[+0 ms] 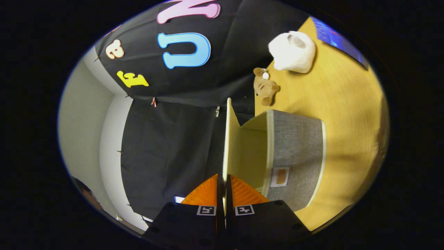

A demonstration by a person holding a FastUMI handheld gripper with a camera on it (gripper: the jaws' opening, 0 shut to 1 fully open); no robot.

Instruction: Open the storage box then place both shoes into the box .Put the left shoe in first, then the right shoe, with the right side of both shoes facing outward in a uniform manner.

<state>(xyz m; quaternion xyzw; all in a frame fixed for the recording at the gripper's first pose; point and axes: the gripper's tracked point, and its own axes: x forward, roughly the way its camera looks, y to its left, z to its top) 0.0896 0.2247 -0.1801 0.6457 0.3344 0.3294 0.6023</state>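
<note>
**A:** What is on the far left?

**B:** A pale wall (83, 121), then the booth's black cloth wall (166, 146), which takes up the left and middle of the scene. The camera is rolled sideways, so the counter stands like a vertical surface on the right.

**A:** Where is the gripper?

**B:** The gripper (222, 189) sits low in the middle. Its two fingers (206, 194) are closed almost together, with the thin edge of the storage box's lid (227, 139) caught in the narrow slot between them. Both appear to press on that edge.

**A:** Describe the lid.

**B:** It is a flat, cream-coloured panel seen edge-on, running away from the fingers toward the cloth wall. It is swung open, apart from the box body except along the side where the two join.

**A:** And the box itself?

**B:** The storage box (295, 152) lies just right of the lid, resting on the counter. Its outside is grey woven fabric with a pale trim along the rims. A small light label with a tan centre (279, 177) is on the grey side. The inside, visible between lid and body, is plain cream. I cannot see anything inside it.

**A:** What lies beyond the box?

**B:** A small brown plush toy (265, 86) stands on the wood-toned counter (350, 114) just past the box. Further on is a white, rounded, soft-looking object (293, 52); I cannot tell what it is. Right of that, a dark blue flat thing (338, 40) lies on the counter's far edge.
</note>
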